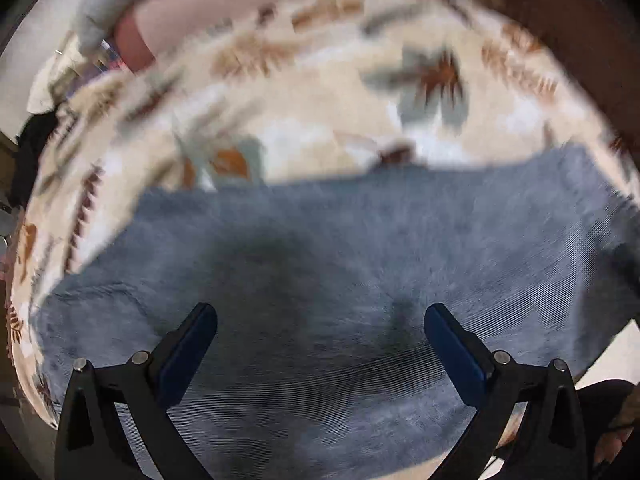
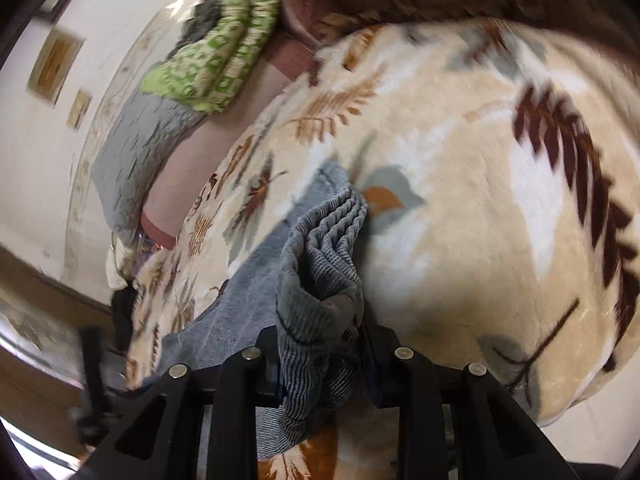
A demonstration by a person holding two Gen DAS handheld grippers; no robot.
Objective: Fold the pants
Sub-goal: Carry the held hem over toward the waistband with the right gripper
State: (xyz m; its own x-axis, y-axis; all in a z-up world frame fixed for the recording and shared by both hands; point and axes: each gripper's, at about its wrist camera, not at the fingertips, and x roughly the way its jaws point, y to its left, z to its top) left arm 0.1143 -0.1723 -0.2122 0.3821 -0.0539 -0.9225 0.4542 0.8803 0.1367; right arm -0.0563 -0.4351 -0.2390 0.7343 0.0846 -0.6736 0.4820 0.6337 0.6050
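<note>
Blur: far blanket (image 1: 320, 92) smeared, its leaf print seemingly soft.
Left gripper (image 1: 320, 320): jaws spread wide above the pants (image 1: 340, 240).
Right gripper (image 2: 316, 344): pinching bunched pants.

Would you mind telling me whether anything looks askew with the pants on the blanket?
Only the pants: the right tool pinches a rumpled, ridged bunch of fabric, not a flat edge. Beneath the open left tool they lie smooth on the leaf-print blanket.

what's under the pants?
The pants lie on a cream leaf-print blanket, which shows on all sides of them. Whatever is beneath the blanket is covered. The right tongs pinch a bunched edge; the left tongs hover open above.
</note>
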